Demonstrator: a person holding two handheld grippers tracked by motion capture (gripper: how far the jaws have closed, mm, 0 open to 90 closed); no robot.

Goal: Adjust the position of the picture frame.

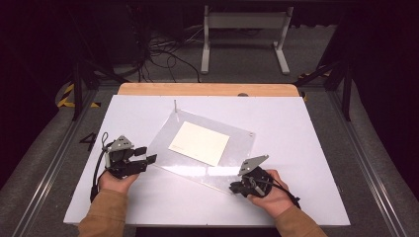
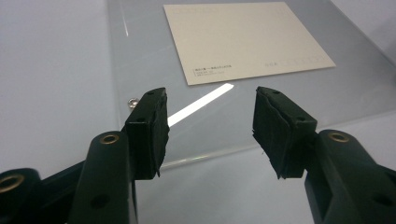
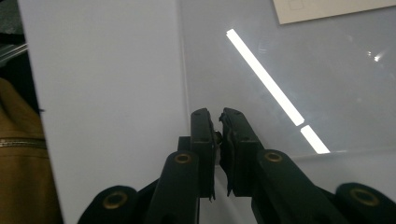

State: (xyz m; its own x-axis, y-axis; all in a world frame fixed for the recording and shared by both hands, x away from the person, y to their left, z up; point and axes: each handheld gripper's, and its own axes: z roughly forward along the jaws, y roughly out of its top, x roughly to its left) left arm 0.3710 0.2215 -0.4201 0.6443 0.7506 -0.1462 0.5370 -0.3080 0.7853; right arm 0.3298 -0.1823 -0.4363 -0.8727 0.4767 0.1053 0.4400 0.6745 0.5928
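A clear, glossy acrylic sheet (image 1: 197,148) lies askew on the white table (image 1: 296,128) over a cream card (image 1: 199,143) with unreadably small print, the right gripper (image 1: 233,187) fingers nearly shut on a small, unclear bit at its corner, the left gripper (image 1: 146,155) fingers half-open and empty.

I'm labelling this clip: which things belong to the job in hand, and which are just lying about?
In the job: clear sheet, cream card, small screw pinched in the right gripper, open left gripper.
Lying about: upright pin, white frame, floor cables.
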